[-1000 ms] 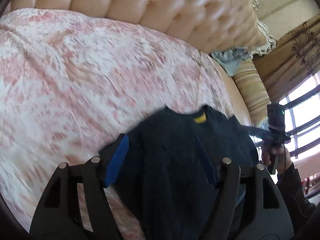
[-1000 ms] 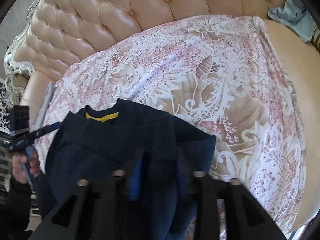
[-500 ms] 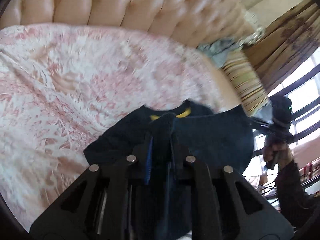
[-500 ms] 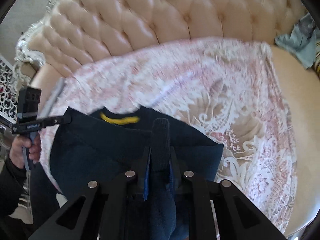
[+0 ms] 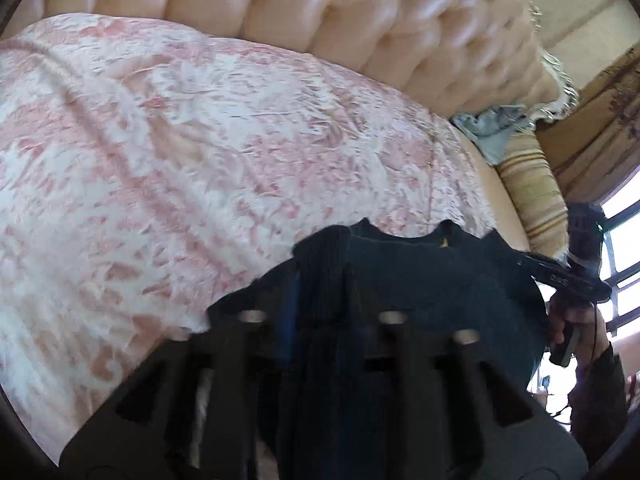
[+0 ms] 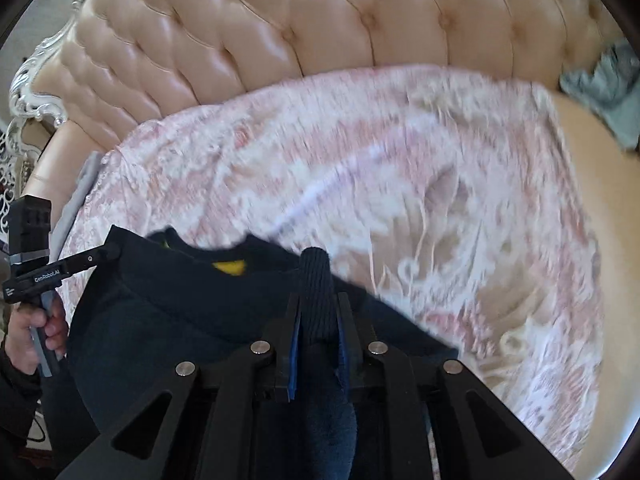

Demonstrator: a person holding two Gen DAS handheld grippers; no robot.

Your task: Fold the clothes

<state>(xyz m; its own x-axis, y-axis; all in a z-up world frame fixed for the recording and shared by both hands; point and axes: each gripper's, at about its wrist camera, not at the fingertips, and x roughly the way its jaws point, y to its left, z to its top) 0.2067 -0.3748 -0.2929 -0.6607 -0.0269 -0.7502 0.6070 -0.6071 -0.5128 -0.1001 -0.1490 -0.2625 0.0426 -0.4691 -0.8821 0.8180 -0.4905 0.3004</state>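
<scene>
Navy knit sweater (image 6: 168,320) hangs over the near edge of the pink floral bedspread (image 6: 400,184), its yellow-labelled collar toward the tufted headboard (image 6: 280,20). Left gripper (image 5: 320,276) and right gripper (image 6: 318,312) each pinch a ribbed fold of it.

Home bedroom: tufted headboard (image 6: 304,40), floral bedspread (image 5: 180,152), curtains (image 5: 592,120).
</scene>
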